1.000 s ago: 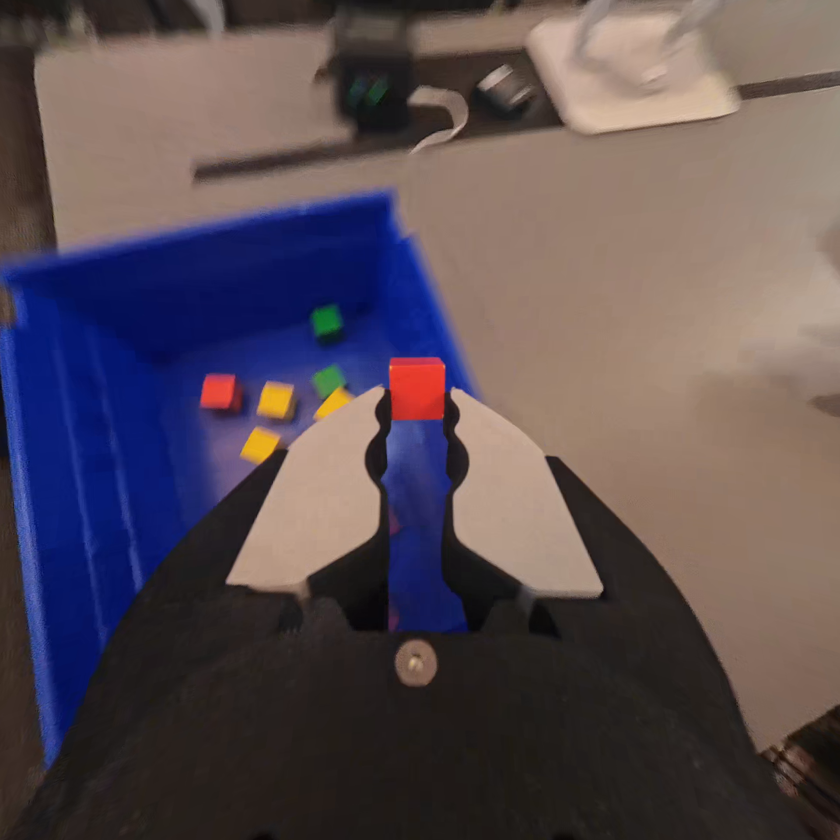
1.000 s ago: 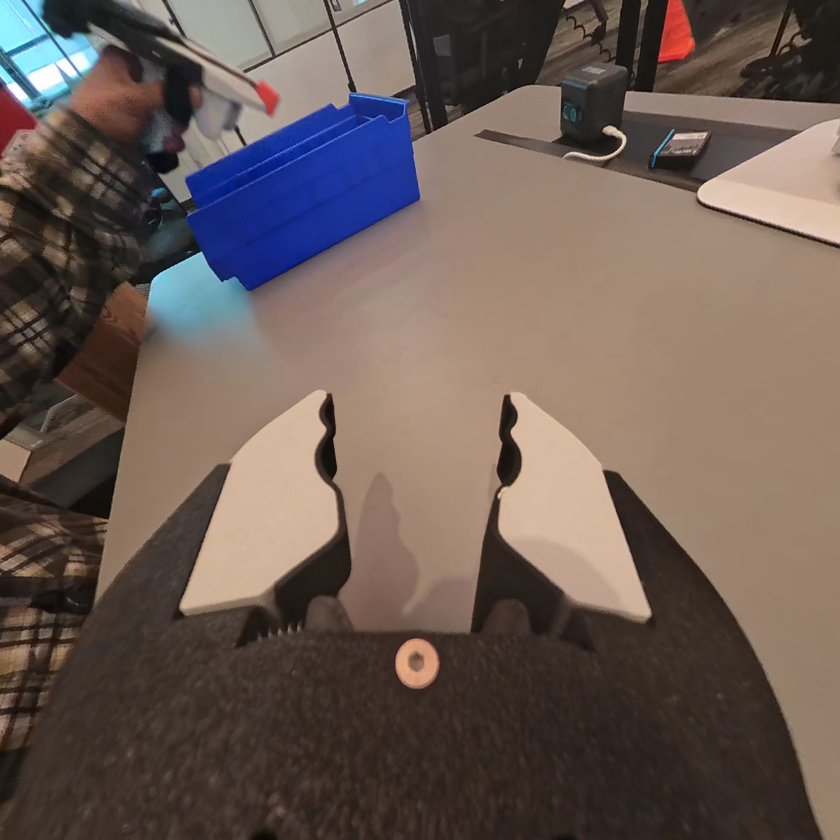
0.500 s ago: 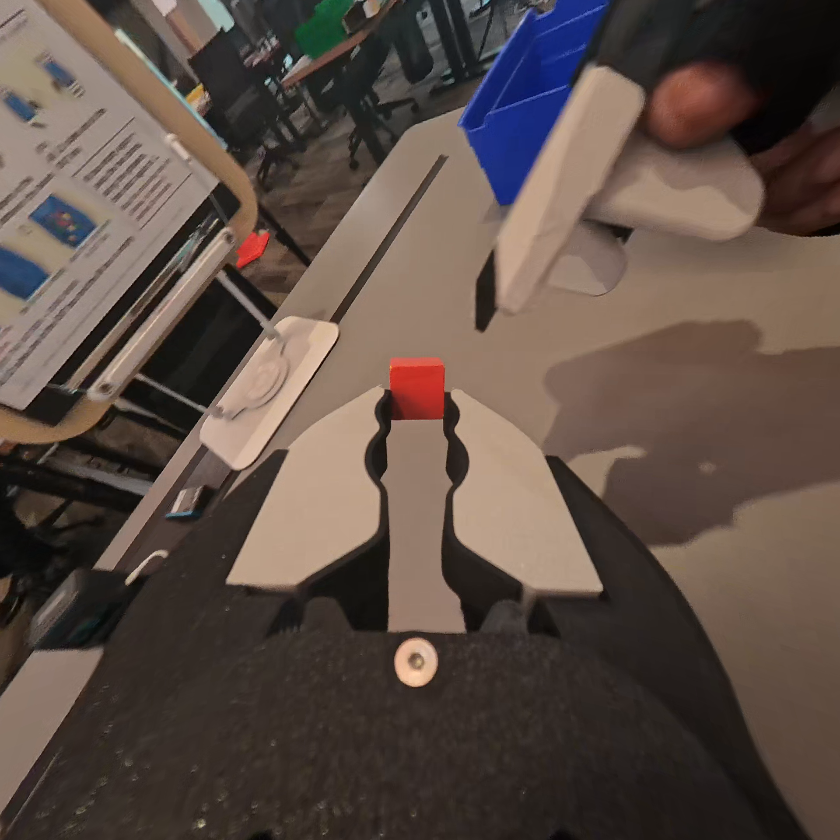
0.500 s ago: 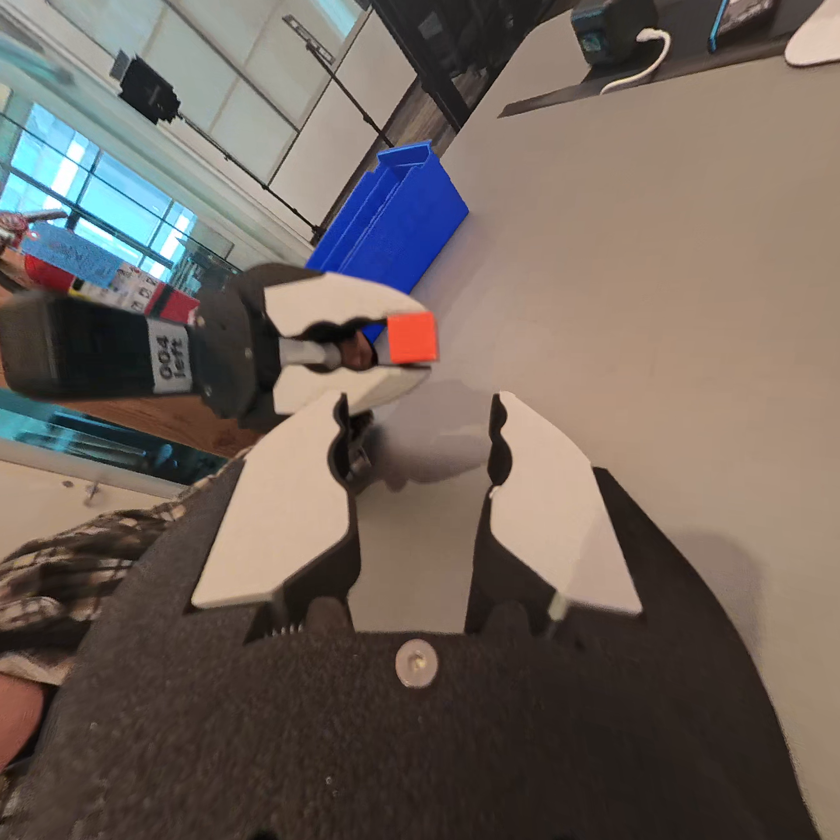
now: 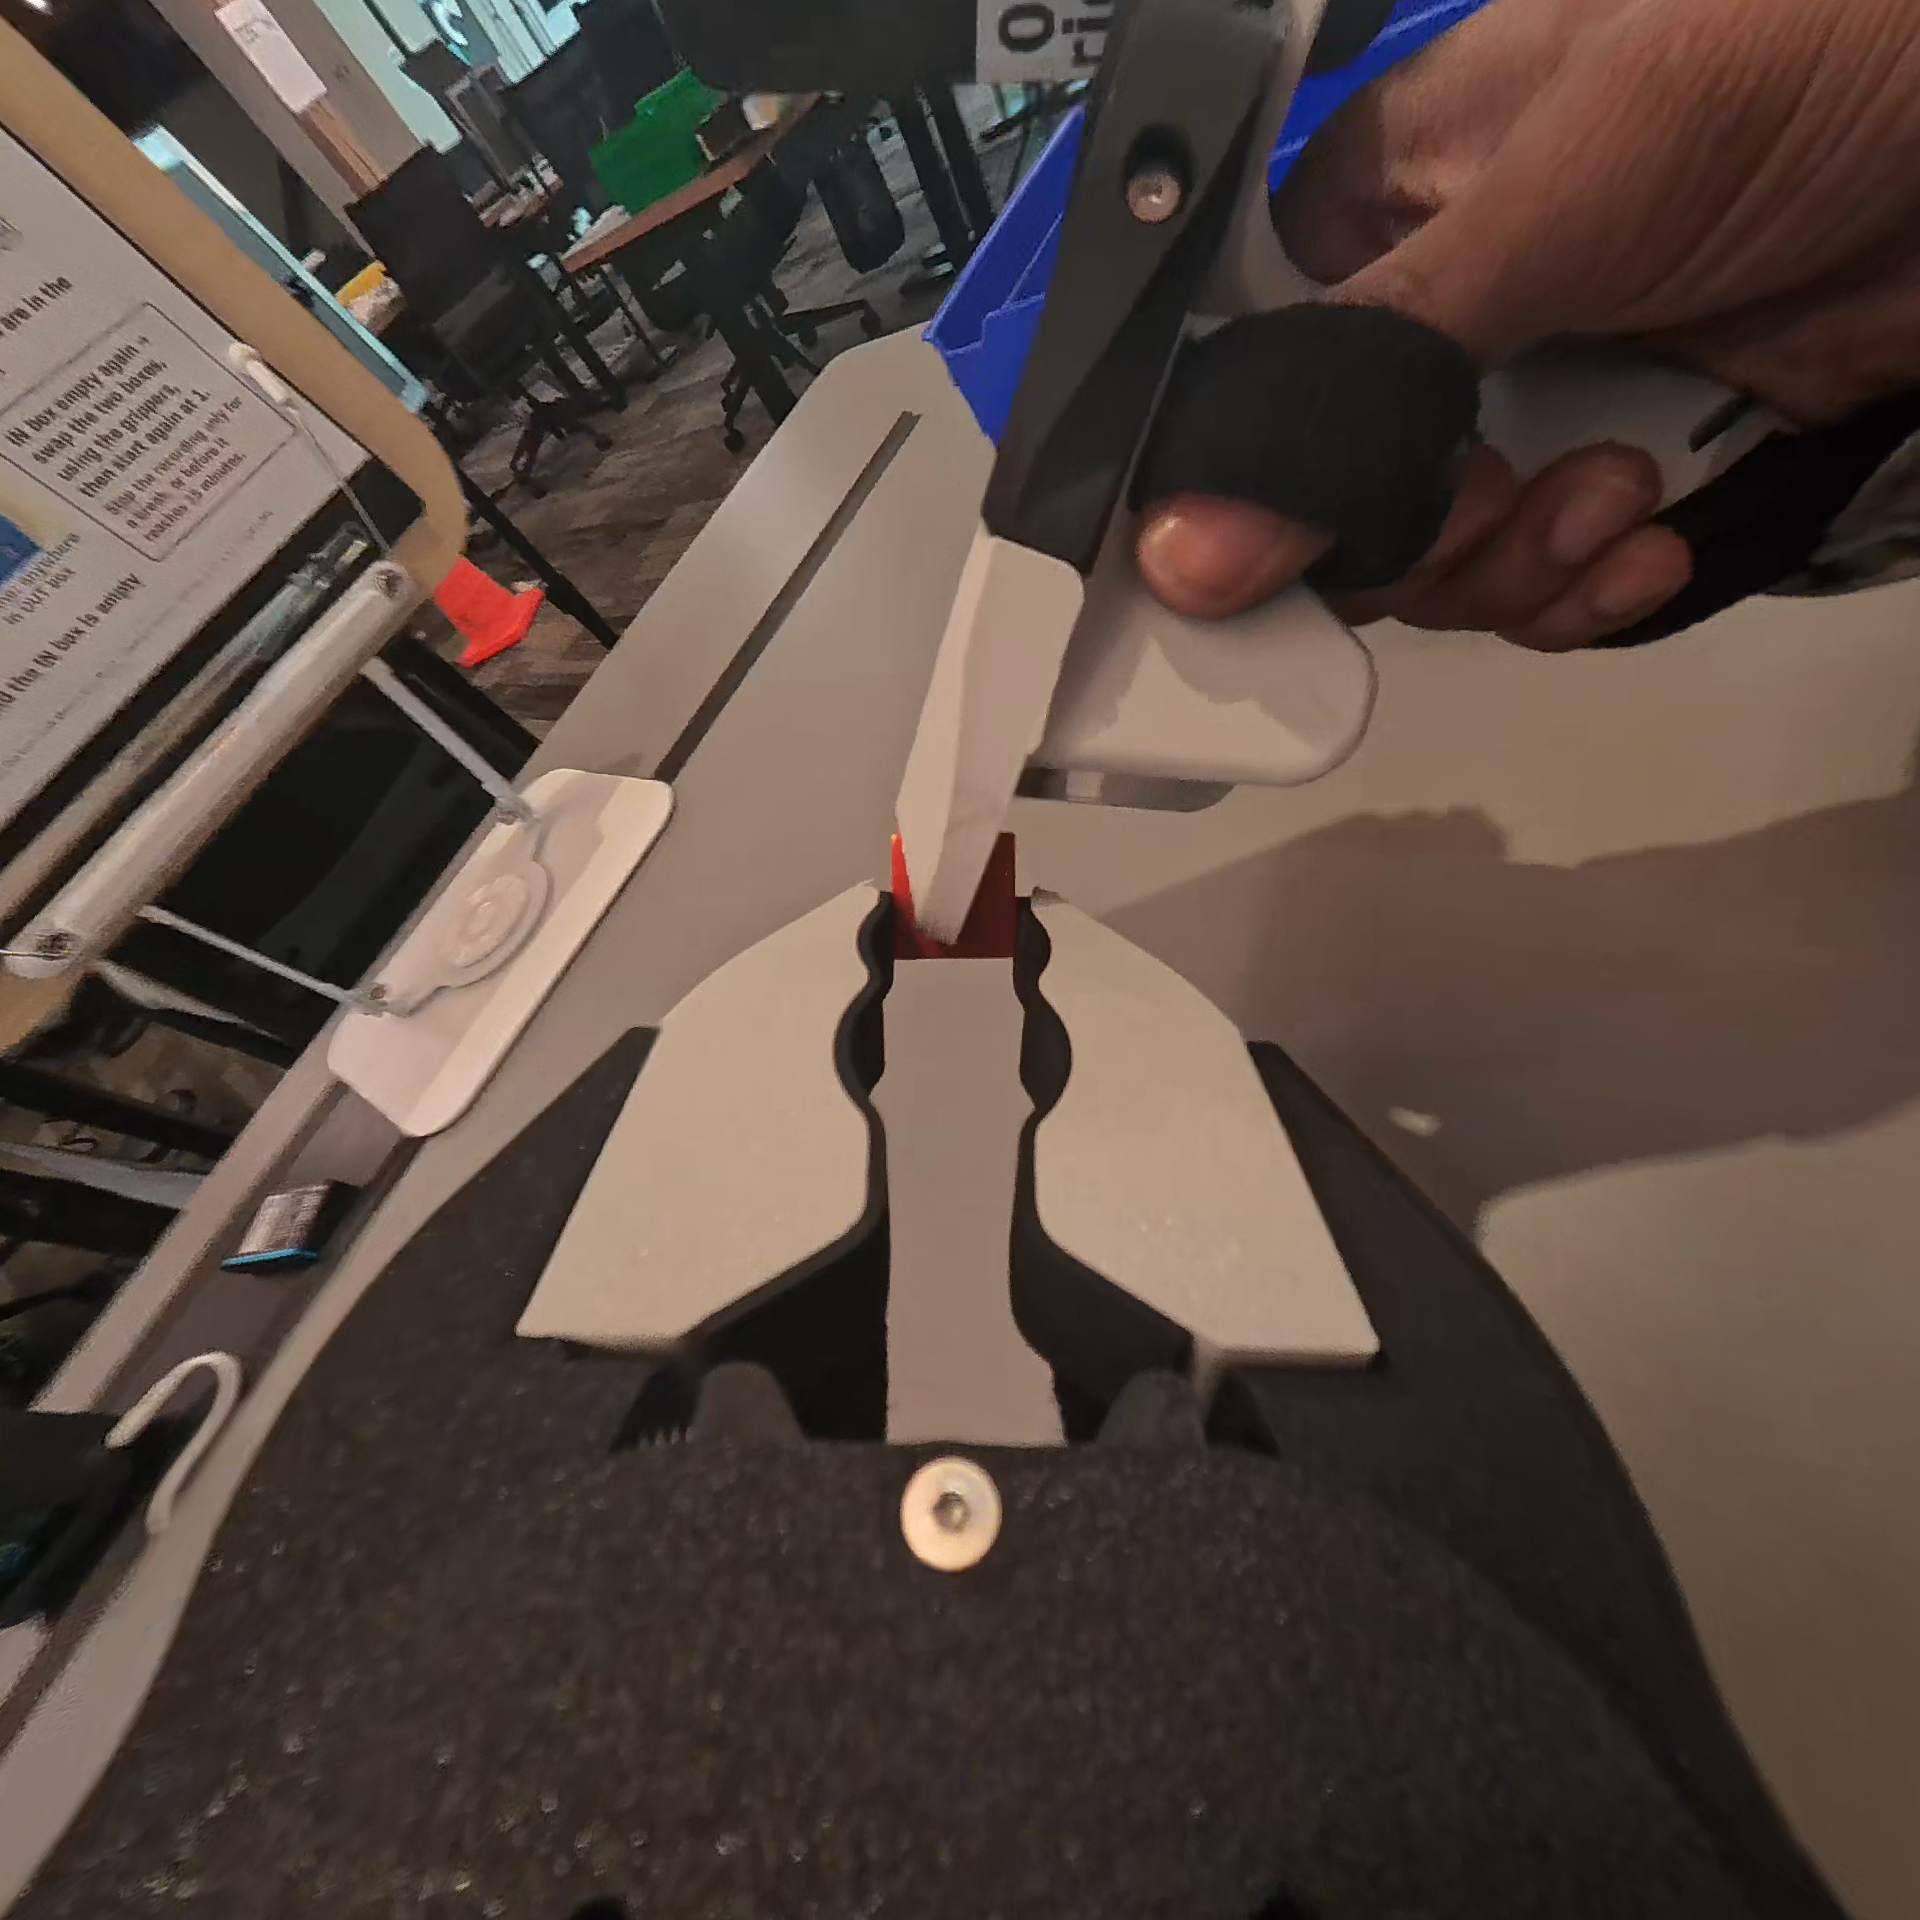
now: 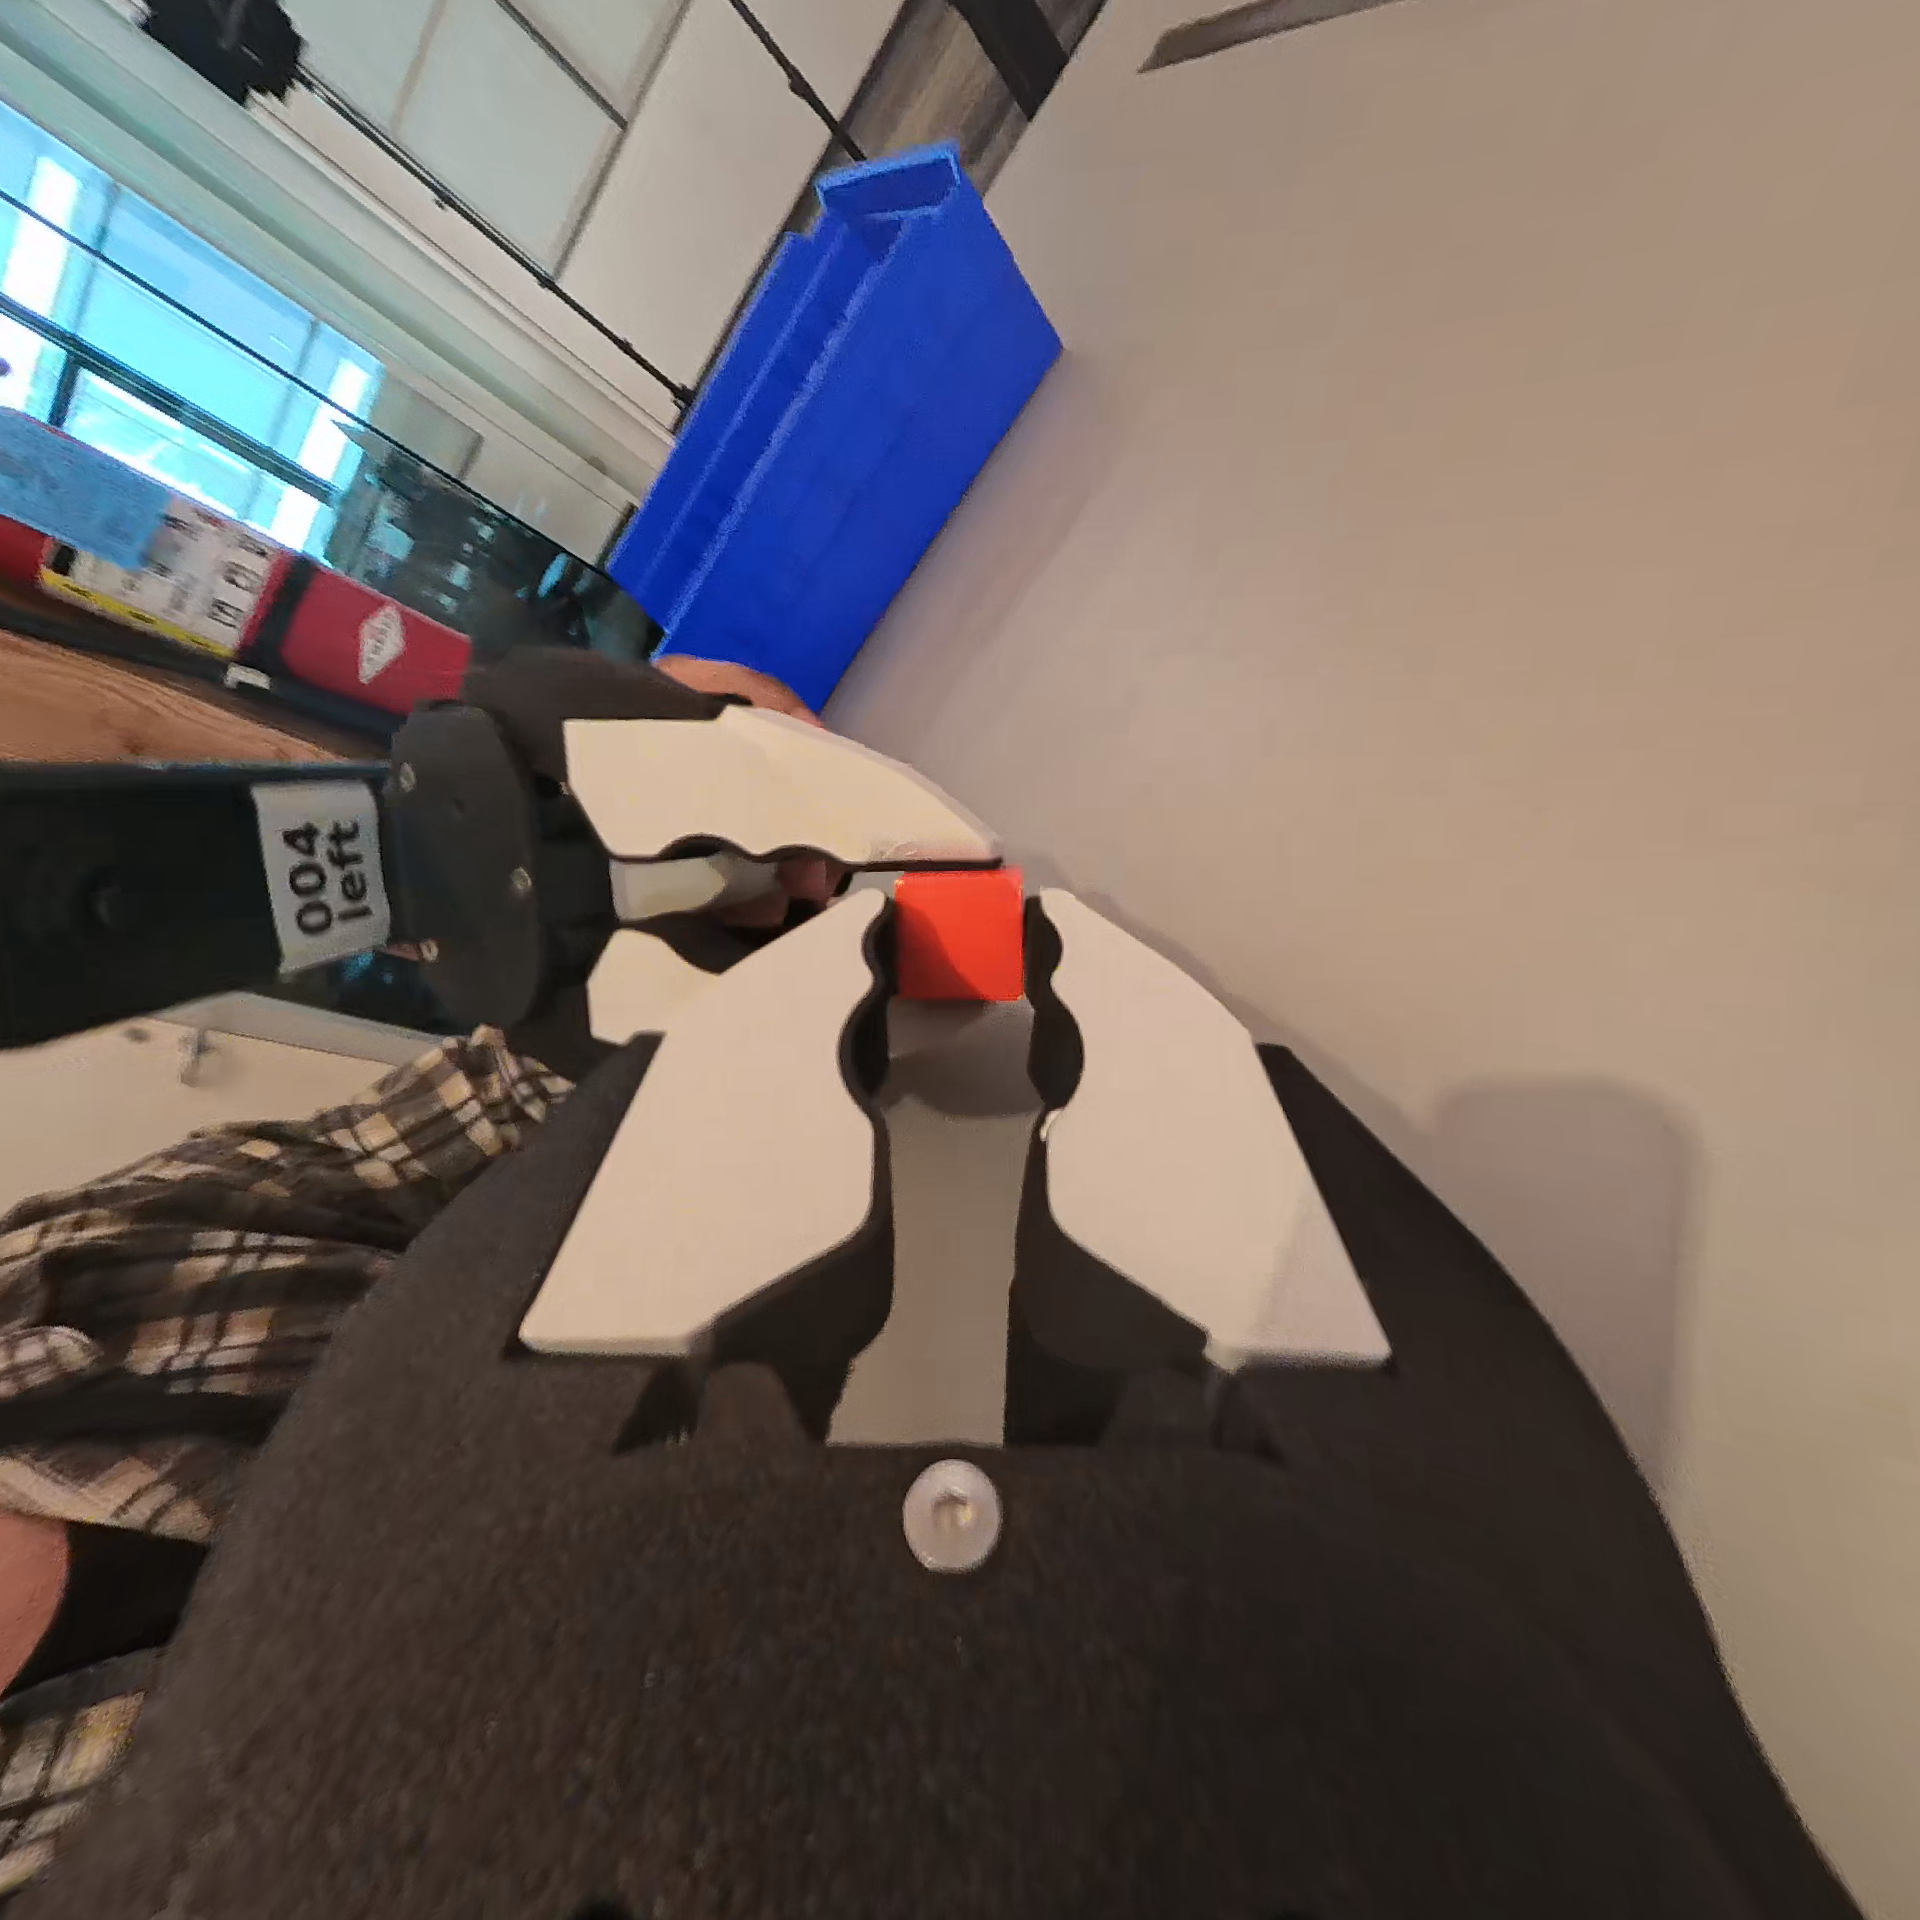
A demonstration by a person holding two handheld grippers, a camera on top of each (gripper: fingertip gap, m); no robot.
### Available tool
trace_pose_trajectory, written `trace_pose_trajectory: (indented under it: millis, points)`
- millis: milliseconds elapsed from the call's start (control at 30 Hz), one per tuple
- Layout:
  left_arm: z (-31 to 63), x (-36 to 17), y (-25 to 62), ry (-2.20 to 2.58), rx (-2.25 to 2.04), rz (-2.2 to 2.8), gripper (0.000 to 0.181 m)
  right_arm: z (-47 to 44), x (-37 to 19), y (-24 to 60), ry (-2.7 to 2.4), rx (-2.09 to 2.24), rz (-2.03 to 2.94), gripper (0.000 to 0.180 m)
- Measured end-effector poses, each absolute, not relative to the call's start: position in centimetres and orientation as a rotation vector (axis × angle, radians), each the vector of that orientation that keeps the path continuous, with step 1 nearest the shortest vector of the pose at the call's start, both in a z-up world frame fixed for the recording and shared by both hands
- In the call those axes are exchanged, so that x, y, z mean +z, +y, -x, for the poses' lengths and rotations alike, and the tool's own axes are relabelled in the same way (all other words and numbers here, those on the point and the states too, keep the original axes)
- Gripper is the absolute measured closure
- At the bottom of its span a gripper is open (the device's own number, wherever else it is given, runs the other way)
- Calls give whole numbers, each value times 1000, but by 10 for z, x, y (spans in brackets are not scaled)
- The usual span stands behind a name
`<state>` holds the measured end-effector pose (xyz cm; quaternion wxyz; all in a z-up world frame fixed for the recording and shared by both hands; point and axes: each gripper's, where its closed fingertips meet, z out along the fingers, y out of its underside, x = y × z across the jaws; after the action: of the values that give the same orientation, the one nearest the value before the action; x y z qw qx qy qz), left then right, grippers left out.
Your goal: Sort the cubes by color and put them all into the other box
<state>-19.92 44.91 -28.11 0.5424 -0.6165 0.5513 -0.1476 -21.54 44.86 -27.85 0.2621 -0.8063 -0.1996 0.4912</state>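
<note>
A red cube (image 5: 992,904) is held in the air above the grey table (image 5: 1558,1351), between both grippers. My left gripper (image 5: 956,906) is shut on it. My right gripper (image 6: 956,906) has come in crosswise and its fingers press the cube (image 6: 958,948) on both sides. In the left wrist view one right finger (image 5: 977,727) covers most of the cube. In the right wrist view a left finger (image 6: 769,790) lies on the cube's top. One blue box (image 6: 831,436) stands far off on the table. Another blue box (image 5: 987,343) shows behind the right gripper.
A person's hand (image 5: 1558,312) grips the right gripper's handle. A plaid sleeve (image 6: 208,1226) is at the lower left. A screen stand's white base plate (image 5: 499,914), a small dark device (image 5: 281,1226) and a black box with a white cable (image 5: 166,1434) line the table's far edge.
My left gripper lifted the red cube out of the blue box and swung it over to my right gripper. My right gripper was open and has closed on the cube.
</note>
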Motion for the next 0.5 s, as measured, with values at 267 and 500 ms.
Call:
trace_pose_trajectory:
  millis: [267,500]
  points:
    - [199,-295,440,1272,-610,1512,134,52,-232,482,-481,740,2327,157]
    - [195,-302,438,1305,-614,1500,132,-175,-269,513,-125,102,2676,157]
